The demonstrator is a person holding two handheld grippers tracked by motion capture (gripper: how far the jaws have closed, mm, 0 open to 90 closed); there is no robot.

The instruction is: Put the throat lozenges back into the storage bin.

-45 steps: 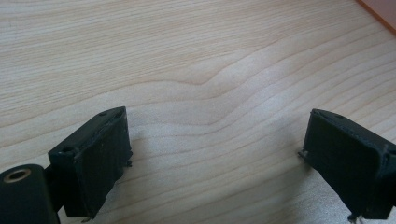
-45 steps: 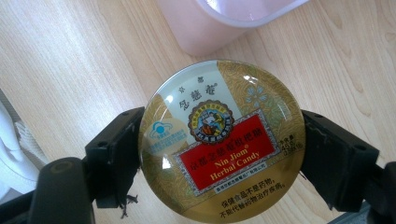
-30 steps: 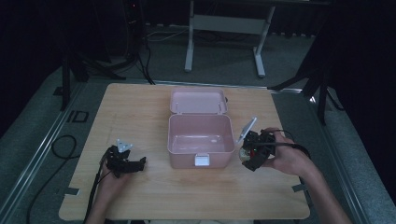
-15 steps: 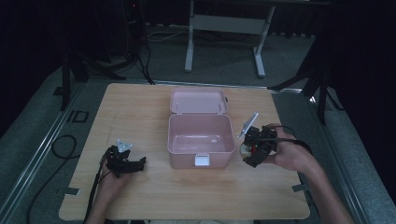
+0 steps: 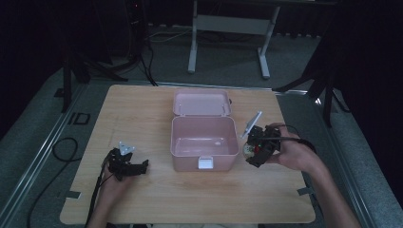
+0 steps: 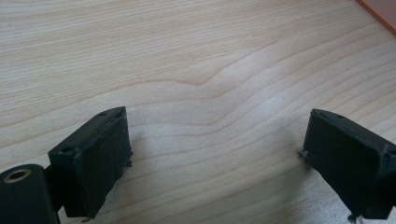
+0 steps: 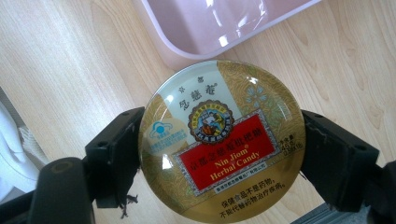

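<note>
A pink plastic box (image 5: 204, 142) stands open at the table's middle, its lid (image 5: 202, 102) laid back behind it and its inside bare. My right gripper (image 5: 252, 151) hovers just right of the box's front corner, shut on a round gold candy tin (image 7: 222, 140) with a red label; the box's corner (image 7: 219, 23) lies beyond the tin. My left gripper (image 5: 138, 167) rests low on the table left of the box. Its jaws stand wide apart over bare wood, and the gripper (image 6: 215, 158) is open with nothing between them.
The wooden table (image 5: 142, 114) has free room left and in front of the box. Cables (image 5: 64, 147) trail off its left edge. A metal stand (image 5: 228, 28) is on the floor behind the table.
My right gripper with the tin has shifted slightly toward the box's right front corner. The left gripper has stayed put.
</note>
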